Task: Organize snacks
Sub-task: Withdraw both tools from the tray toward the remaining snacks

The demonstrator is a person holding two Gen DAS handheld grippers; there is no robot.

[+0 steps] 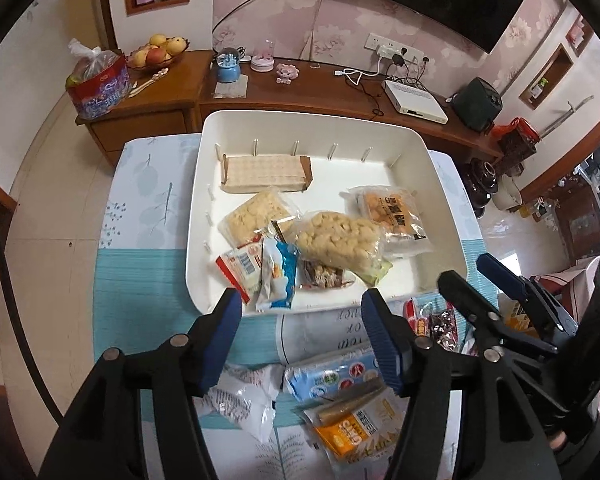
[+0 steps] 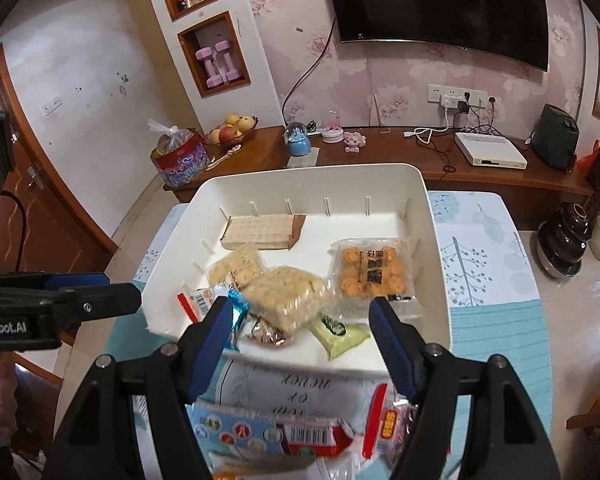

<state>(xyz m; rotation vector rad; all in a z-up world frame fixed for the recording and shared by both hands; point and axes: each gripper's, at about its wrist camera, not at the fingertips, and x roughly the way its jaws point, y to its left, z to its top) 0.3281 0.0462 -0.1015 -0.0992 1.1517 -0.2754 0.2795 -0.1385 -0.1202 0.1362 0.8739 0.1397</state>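
A white tray (image 1: 204,184) on the table holds several snacks: a flat brown box (image 1: 264,172), two clear packs of pale biscuits (image 1: 340,240), an orange biscuit pack (image 1: 392,212) and small wrapped sweets (image 1: 276,272). Loose snack packs lie on the table in front of the tray: a blue pack (image 1: 332,372), an orange pack (image 1: 360,424), a white bag (image 1: 244,400). My left gripper (image 1: 300,320) is open and empty above them. My right gripper (image 2: 300,328) is open and empty over the tray's near edge (image 2: 300,360); it also shows in the left wrist view (image 1: 472,276). A red-and-white pack (image 2: 316,436) lies below it.
The table has a blue and white leaf-print cloth (image 1: 140,280). Behind it stands a wooden sideboard (image 1: 300,88) with a fruit bowl (image 1: 156,52), a red bag (image 1: 100,84), a white set-top box (image 1: 416,100) and cables. A television (image 2: 440,4) hangs on the wall.
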